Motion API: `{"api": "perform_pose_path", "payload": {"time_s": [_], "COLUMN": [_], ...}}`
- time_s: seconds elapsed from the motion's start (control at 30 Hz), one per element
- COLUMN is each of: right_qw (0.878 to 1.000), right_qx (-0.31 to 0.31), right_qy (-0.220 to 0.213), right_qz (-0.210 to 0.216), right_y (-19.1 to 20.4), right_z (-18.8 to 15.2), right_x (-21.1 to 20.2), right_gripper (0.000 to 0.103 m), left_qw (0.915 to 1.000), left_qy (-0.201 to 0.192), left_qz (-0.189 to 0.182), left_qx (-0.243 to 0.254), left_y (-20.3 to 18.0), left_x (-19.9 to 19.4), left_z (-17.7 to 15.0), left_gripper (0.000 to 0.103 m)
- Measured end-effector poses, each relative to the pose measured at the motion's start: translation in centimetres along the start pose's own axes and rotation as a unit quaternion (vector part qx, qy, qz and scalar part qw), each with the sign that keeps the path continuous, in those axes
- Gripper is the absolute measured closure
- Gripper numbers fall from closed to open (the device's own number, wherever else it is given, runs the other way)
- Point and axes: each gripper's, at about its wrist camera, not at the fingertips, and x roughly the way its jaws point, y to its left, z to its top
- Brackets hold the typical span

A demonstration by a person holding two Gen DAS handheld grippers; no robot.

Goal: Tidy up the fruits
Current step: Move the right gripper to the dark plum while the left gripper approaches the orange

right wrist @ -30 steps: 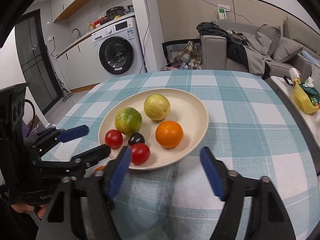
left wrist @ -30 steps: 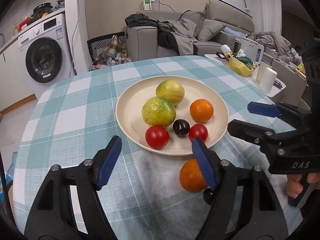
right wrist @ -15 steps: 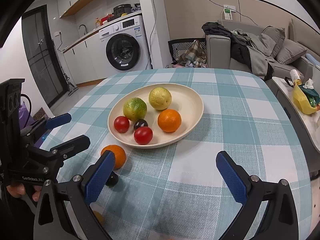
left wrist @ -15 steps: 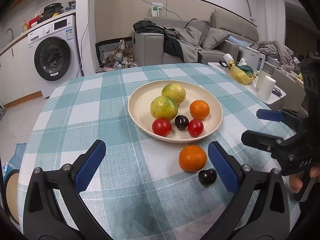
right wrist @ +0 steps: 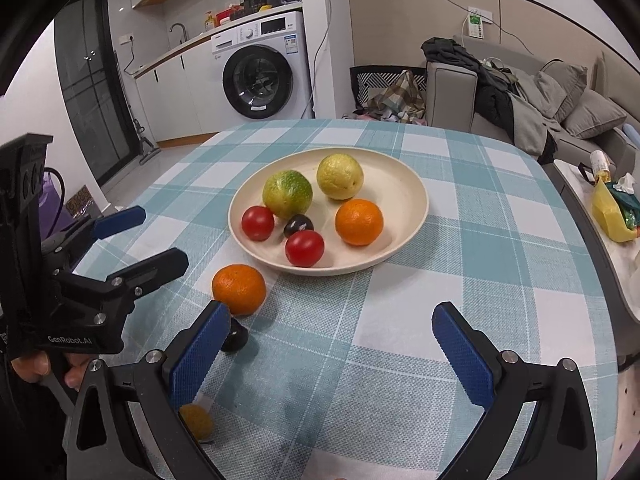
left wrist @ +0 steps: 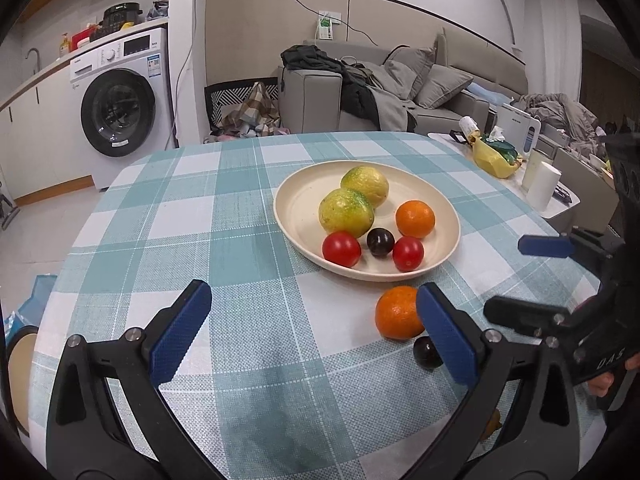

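Note:
A cream plate (left wrist: 304,196) (right wrist: 404,184) on the checked table holds two yellow-green citrus (left wrist: 346,213), an orange (left wrist: 415,219), two red tomatoes (left wrist: 341,249) and a dark plum (left wrist: 380,242). A loose orange (left wrist: 396,312) (right wrist: 239,289) and a dark plum (left wrist: 425,353) (right wrist: 236,338) lie on the cloth in front of the plate. A small yellow-brown fruit (right wrist: 196,422) lies nearer, partly hidden by a finger. My left gripper (left wrist: 312,330) is open and empty, left of the loose orange. My right gripper (right wrist: 330,348) is open and empty, right of it.
The table edge (right wrist: 576,216) runs at the right, with a side table carrying a yellow bag (right wrist: 610,210) and a paper roll (left wrist: 542,186). A washing machine (left wrist: 120,108) and a sofa (left wrist: 420,96) stand beyond the table.
Both grippers pulled back from the plate and opened wider. The loose orange and plum, earlier behind my left finger, came into plain view.

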Motion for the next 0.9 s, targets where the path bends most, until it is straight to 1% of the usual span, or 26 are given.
{"api": "perform_pose_path", "payload": {"time_s": [0.1,0.17,0.3,0.4,0.43,0.5,0.53,0.6,0.73,0.8,0.83,0.9], "right_qw": [1.000,1.000,0.999,0.998,0.997,0.996,0.996,0.996,0.995,0.995,0.994,0.994], "right_qx": [-0.008,-0.012,-0.026,-0.040,-0.045,-0.051,-0.053,-0.053,-0.050,-0.046,-0.045,-0.045], "right_qy": [0.014,0.023,0.040,0.048,0.050,0.052,0.053,0.055,0.054,0.053,0.053,0.055], "right_qz": [-0.006,-0.003,0.011,0.028,0.036,0.045,0.047,0.054,0.065,0.075,0.080,0.089], "right_y": [0.6,0.9,2.0,3.0,3.3,3.8,4.0,4.1,4.2,4.1,4.1,4.2], "right_z": [-0.2,-0.4,-0.9,-1.4,-1.5,-1.6,-1.7,-1.7,-1.7,-1.7,-1.7,-1.7], "right_x": [0.5,0.9,1.7,2.0,2.1,2.1,2.2,2.2,2.2,2.1,2.1,2.1], "right_gripper": [0.000,0.000,0.000,0.002,0.004,0.013,0.015,0.023,0.028,0.035,0.036,0.044], "left_qw": [1.0000,1.0000,0.9999,0.9999,0.9999,0.9999,0.9999,0.9999,0.9999,0.9999,0.9999,0.9998], "left_qy": [0.003,0.004,0.006,0.008,0.009,0.008,0.008,0.008,0.009,0.009,0.010,0.012], "left_qz": [-0.003,-0.002,-0.003,-0.003,-0.003,-0.003,-0.003,-0.003,-0.003,-0.003,-0.003,-0.003], "left_qx": [-0.004,-0.004,-0.008,-0.013,-0.013,-0.012,-0.012,-0.012,-0.013,-0.013,-0.013,-0.013], "left_y": [0.2,0.2,0.4,0.5,0.6,0.6,0.6,0.6,0.6,0.6,0.6,0.5], "left_x": [0.2,0.2,0.4,0.6,0.7,0.7,0.7,0.7,0.7,0.7,0.7,0.9], "left_z": [-0.1,-0.1,-0.2,-0.2,-0.2,-0.2,-0.2,-0.2,-0.2,-0.2,-0.2,-0.3], "left_gripper": [0.001,0.001,0.001,0.001,0.001,0.001,0.001,0.001,0.001,0.001,0.001,0.001]}}
